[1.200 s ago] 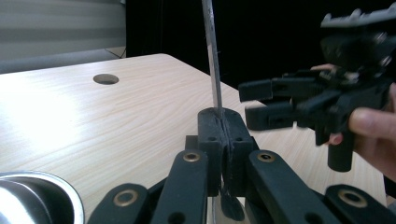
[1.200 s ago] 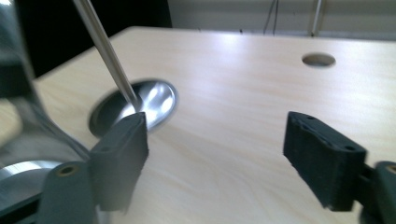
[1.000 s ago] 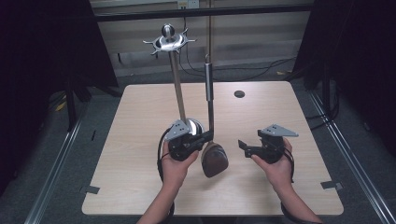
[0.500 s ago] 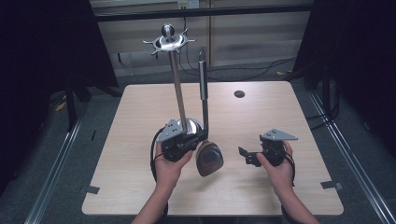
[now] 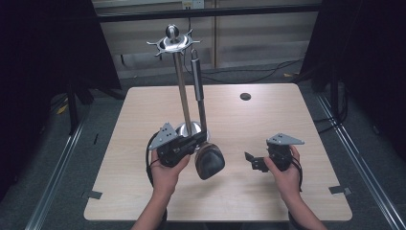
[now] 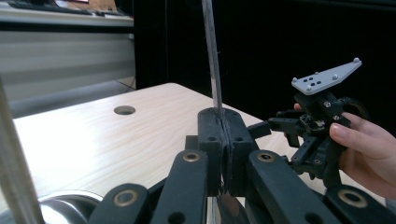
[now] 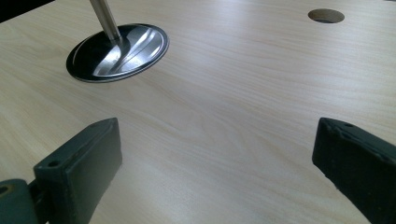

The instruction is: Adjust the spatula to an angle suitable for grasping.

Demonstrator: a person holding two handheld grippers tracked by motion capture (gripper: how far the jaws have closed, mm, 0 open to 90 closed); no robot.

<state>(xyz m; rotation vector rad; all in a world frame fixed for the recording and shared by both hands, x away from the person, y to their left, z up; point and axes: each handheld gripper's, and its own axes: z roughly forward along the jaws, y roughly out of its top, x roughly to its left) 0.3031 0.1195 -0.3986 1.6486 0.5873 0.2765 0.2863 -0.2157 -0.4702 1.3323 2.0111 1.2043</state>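
Observation:
A long ladle stands nearly upright, its dark handle (image 5: 196, 72) up beside the stand's pole and its brown bowl (image 5: 209, 160) low over the table. My left gripper (image 5: 198, 139) is shut on its thin metal shaft (image 6: 212, 60), with the jaws pressed together around it in the left gripper view (image 6: 224, 135). The steel utensil stand (image 5: 182, 86) has a round base (image 7: 116, 51) and a ring of hooks (image 5: 173, 43) on top. My right gripper (image 5: 251, 162) is held to the right over bare wood; its jaws (image 7: 215, 168) have just been opening and hold nothing.
The wooden table (image 5: 297, 120) has a round cable hole (image 5: 245, 96) at the far right. Dark frames and cables lie beyond its far edge. Bare wood stretches to the right of the stand and along the near edge.
My left gripper has carried the ladle leftward, closer to the stand's pole, with the handle top now near the hooks. The right gripper has stayed in about the same place.

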